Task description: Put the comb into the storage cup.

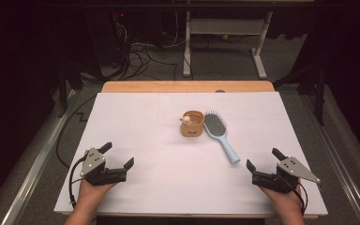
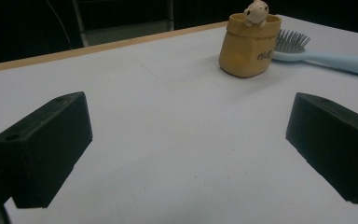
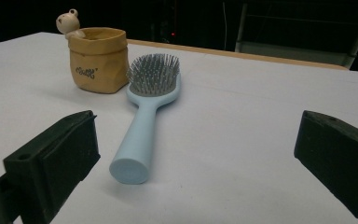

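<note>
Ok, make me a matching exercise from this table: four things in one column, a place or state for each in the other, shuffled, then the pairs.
Things:
1. hairbrush
2. tan pot
3. left gripper
4. right gripper

Places or states:
A. jaws open, near the brush handle's end
B. upright, with a little bear figure on its rim
C. lying bristles up on the table
D. jaws open, far from both things

Pairs: 1-C, 2-B, 3-D, 4-A
</note>
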Demonstrator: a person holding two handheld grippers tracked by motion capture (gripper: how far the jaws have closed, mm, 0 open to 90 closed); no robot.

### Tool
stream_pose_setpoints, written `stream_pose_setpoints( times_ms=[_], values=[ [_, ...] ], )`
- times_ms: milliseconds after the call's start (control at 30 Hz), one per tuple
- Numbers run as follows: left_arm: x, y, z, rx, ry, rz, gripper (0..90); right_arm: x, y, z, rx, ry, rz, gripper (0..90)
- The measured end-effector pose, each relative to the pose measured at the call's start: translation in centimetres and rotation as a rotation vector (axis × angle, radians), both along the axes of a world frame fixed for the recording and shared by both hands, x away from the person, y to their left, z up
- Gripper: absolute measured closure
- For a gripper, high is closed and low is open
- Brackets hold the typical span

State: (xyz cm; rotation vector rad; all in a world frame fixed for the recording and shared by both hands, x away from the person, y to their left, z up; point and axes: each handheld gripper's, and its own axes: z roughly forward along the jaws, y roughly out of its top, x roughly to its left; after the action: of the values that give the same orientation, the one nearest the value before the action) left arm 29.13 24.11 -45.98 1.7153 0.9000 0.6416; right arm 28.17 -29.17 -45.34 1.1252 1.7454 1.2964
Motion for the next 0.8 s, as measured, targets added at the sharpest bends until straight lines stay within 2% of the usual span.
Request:
stream_pose_setpoints(
  times_ms=[233, 433, 633, 667, 767, 800],
  values=[
    [0.02, -0.01, -0.15, -0.004, -0.001, 0.006, 1.8, 0.02, -0.14, 0.20, -0.006, 0.009, -0.008, 0.5],
    [-0.14, -0.12, -0.16, -0.007, -0.008, -0.002, 2.3, 0.20, 0.03, 0.23, -0.041, 0.063, -0.015, 0.5],
    [-0.13, -0.09, -0.13, -0.011, 0.002, -0.001, 2.5, 0.29, 0.10, 0.37, -0.053, 0.100, -0.016, 0.5],
    [-0.08, -0.12, -0.18, -0.014, 0.006, -0.008, 2.5, 0.36, 0.14, 0.36, -0.063, 0.118, -0.014, 0.5],
    [-0.08, -0.20, -0.14, -0.004, 0.011, -0.009, 2.5, 0.45, 0.22, 0.28, -0.066, 0.135, -0.008, 0.5],
    [-0.12, -0.27, -0.11, -0.003, 0.003, -0.011, 2.5, 0.55, 0.32, 0.19, -0.075, 0.157, -0.005, 0.5]
  ],
)
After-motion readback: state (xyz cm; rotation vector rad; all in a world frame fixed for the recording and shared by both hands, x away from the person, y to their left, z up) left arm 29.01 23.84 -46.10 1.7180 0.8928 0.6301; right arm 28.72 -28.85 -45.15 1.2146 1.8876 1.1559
